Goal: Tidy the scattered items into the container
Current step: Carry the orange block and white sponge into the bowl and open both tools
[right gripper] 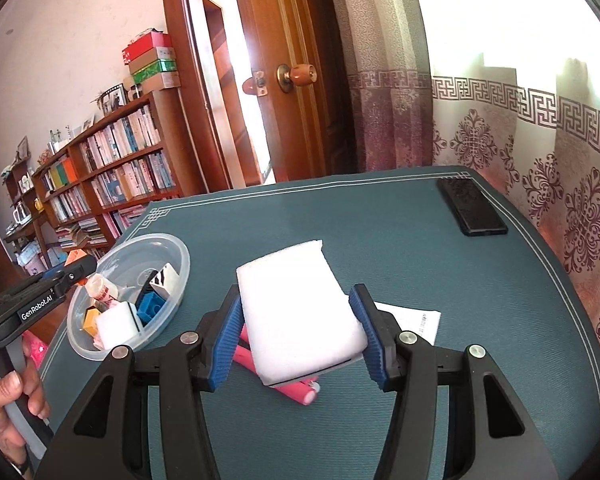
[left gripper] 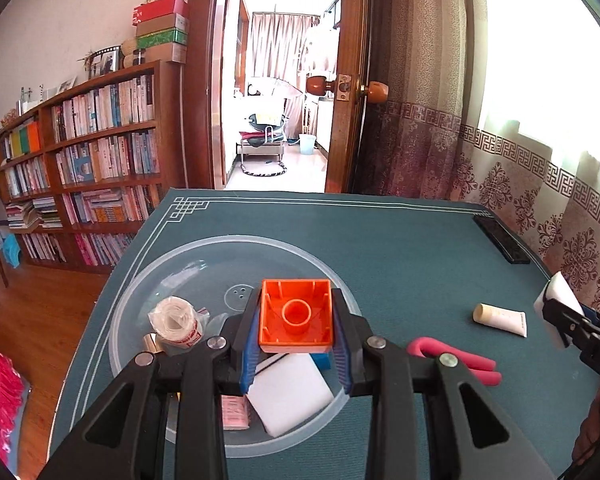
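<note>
Left wrist view: left gripper (left gripper: 296,330) is clamped on the orange block (left gripper: 296,320), hollow side facing the camera, blue pads touching both flanks. It hangs above the clear container (left gripper: 140,280), which sits directly under and ahead of the fingers. Already in there: a wrapped roll (left gripper: 176,322) to the gripper's left, a white sponge (left gripper: 290,392) below the fingertips, a pink packet (left gripper: 234,412) beside it. My read: the step is the drop. Best to release toward the bare centre ahead of the fingertips, not onto the sponge, or the block may bounce to the low rim. Lower first, then open.

Outside the bowl, to the gripper's right on the green mat (left gripper: 400,240): pink clip (left gripper: 460,356), cream tube (left gripper: 500,318). Both still to collect.

Right wrist view: right gripper (right gripper: 298,326) grips a white foam pad (right gripper: 300,312), pads touching its sides, lifted above the mat. The pad sticks out well past the fingertips. The pink clip (right gripper: 292,386) lies under it, and a paper slip (right gripper: 414,320) just right of the fingers. The container (right gripper: 172,252) is well off to the left, with the left gripper (right gripper: 78,268) over its near rim. Judgement: hold off until that side clears, then carry the foam over level; it is soft, so no harder squeeze. A black phone (right gripper: 470,210) lies at the far right, well apart.
</note>
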Demonstrator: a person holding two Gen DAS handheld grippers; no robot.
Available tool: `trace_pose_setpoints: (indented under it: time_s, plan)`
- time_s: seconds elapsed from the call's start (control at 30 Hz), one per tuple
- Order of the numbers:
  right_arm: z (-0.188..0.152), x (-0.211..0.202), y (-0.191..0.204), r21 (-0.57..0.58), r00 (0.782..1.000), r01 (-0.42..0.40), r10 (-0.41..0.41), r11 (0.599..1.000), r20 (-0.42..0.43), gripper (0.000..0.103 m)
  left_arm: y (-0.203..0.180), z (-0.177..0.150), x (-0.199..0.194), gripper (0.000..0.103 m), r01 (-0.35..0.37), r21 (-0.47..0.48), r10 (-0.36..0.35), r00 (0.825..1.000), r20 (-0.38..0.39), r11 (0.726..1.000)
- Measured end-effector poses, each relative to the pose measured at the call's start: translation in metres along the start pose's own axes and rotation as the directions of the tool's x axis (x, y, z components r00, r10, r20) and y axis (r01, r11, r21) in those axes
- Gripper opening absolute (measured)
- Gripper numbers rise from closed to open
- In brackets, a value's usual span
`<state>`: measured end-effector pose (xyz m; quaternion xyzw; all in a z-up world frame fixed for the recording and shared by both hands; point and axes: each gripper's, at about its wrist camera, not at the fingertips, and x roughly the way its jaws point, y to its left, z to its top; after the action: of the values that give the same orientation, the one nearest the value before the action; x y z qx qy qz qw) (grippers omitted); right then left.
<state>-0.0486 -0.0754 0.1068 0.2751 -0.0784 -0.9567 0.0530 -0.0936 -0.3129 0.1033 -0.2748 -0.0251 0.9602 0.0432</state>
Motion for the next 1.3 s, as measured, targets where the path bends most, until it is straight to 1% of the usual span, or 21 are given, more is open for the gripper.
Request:
trace_pose_setpoints:
  time_s: [0.27,0.47,0.7,0.83,0.93,1.13,1.3]
  plan:
    - [0.021,0.015,0.059,-0.014,0.993,-0.109,0.110,0.994,0.037,0.056,0.027,0.004,0.002,0.035,-0.008,-0.063,0.009,1.000,0.014,0.998]
    - [0.030,0.033,0.102,-0.029,0.980,-0.193,0.195,0.981,0.043,0.057,0.040,0.000,0.005,0.035,-0.020,-0.095,0.021,1.000,0.009,0.995]
    - [0.038,0.056,0.135,-0.024,0.964,-0.261,0.262,0.965,0.044,0.057,0.063,-0.002,0.007,0.035,-0.048,-0.161,0.050,0.999,0.007,0.986]
    - [0.040,0.069,0.146,-0.012,0.955,-0.293,0.294,0.956,0.036,0.057,0.075,-0.005,0.011,0.035,-0.068,-0.196,0.069,0.998,-0.001,0.978]
    - [0.037,0.084,0.150,0.000,0.951,-0.308,0.308,0.951,0.014,0.057,0.082,-0.006,0.012,0.035,-0.081,-0.212,0.083,0.997,0.000,0.974]
    - [0.019,0.111,0.148,-0.006,0.956,-0.289,0.288,0.957,-0.055,0.057,0.086,-0.010,0.017,0.035,-0.093,-0.221,0.095,0.996,-0.006,0.971]
    - [0.015,0.116,0.142,-0.007,0.958,-0.282,0.281,0.959,-0.060,0.057,0.083,-0.013,0.023,0.035,-0.091,-0.212,0.090,0.996,-0.018,0.973]
